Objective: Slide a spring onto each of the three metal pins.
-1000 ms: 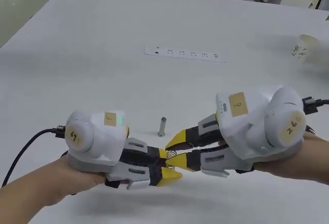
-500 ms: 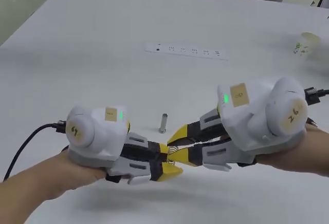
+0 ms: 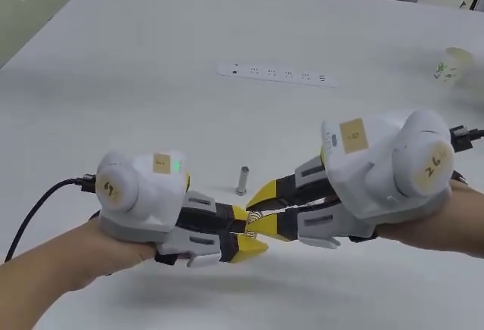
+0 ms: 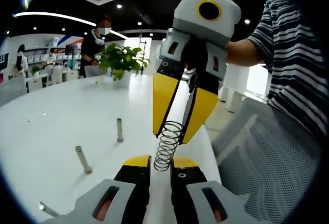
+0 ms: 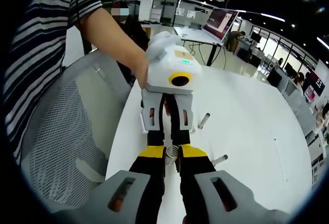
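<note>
1. Since a second ago your right tool (image 3: 255, 210) has drawn its jaws in. They stood in a wider V then; now they pinch the spring (image 3: 255, 216). Both tools still meet tip to tip low over the bench (image 3: 151, 80).
2. Your left tool (image 3: 243, 238) has its jaws nearly together, clamped on the spring's near end. In the left gripper view the spring (image 4: 167, 144) rises from between that tool's (image 4: 160, 163) yellow tips toward 12 o'clock.
3. The same view shows your right tool (image 4: 172, 134) coming down from 12 o'clock, its jaws a narrow V that bears on the spring's upper coils.
4. In the right gripper view the spring (image 5: 171, 152) sits between your right tool's (image 5: 172, 154) jaws and touches both. The left tool (image 5: 168, 143) faces it from 12 o'clock.
5. The head view shows one pin (image 3: 243, 181) upright on the bench, at 12 o'clock from the spring and apart from the tools.
6. The left gripper view shows three.
   - One pin (image 4: 119, 130) stands at 9 o'clock of the spring.
   - A second pin (image 4: 82, 159) stands at 8 o'clock.
   - A third pin (image 4: 46, 208) sits at 7 o'clock by the view's edge; you cannot tell whether it stands or lies.
7. The head view adds a power strip (image 3: 276, 74) far out at 12 o'clock and a paper cup (image 3: 454, 65) at 2 o'clock.
8. The right gripper view adds a mesh chair (image 5: 67, 131) at 9 o'clock.
</note>
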The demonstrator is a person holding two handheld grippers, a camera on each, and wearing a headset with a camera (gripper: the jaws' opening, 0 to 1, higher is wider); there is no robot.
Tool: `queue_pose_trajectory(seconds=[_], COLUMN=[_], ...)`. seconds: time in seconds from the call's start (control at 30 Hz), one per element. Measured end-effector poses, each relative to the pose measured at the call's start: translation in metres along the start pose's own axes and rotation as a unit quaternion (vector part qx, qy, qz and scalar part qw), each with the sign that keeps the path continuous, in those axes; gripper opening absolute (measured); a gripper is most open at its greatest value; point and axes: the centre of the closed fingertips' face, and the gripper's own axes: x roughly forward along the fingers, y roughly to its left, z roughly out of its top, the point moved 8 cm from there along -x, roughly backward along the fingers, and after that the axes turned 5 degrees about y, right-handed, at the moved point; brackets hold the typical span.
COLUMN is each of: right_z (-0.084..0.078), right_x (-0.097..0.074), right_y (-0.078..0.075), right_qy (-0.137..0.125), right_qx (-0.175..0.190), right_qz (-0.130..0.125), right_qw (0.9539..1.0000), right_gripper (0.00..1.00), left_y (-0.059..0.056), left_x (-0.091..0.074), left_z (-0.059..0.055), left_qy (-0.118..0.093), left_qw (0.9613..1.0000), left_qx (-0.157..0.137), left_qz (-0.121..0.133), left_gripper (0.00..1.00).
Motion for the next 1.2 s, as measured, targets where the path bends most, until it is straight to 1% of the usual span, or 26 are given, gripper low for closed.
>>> queue_pose_trajectory(seconds=[0.17,0.23,0.67,0.83,1.0,1.13,1.2], right_z=[0.001,0.0,-0.001,-0.002,-0.003,-0.004,-0.005], right_x=[0.0,0.0,-0.001,-0.002,-0.003,-0.005,-0.005], right_y=[-0.001,-0.001,-0.005,-0.006,-0.007,-0.009,-0.01], right_qy=[0.0,0.0,0.001,0.001,0.001,0.001,0.002], right_qx=[-0.001,-0.001,0.001,0.002,0.003,0.005,0.006], right_qz=[-0.002,-0.003,-0.013,-0.017,-0.022,-0.028,-0.03], right_qw=[1.0,1.0,0.9999,0.9999,0.9998,0.9996,0.9995], right_gripper=[0.07,0.07,0.07,0.07,0.07,0.07,0.07], left_y=[0.002,0.002,0.003,0.004,0.004,0.004,0.004], left_x=[-0.002,-0.003,-0.01,-0.013,-0.018,-0.024,-0.026], left_z=[0.001,0.001,-0.001,-0.002,-0.004,-0.004,-0.006], left_qy=[-0.001,-0.002,0.0,0.0,0.003,0.001,0.001], left_qw=[1.0,0.9999,0.9998,0.9997,0.9997,0.9996,0.9995], left_qx=[-0.002,-0.005,-0.009,-0.012,-0.014,-0.017,-0.021], left_qz=[0.006,0.009,0.017,0.021,0.02,0.023,0.025], left_gripper=[0.11,0.14,0.19,0.25,0.27,0.28,0.3])
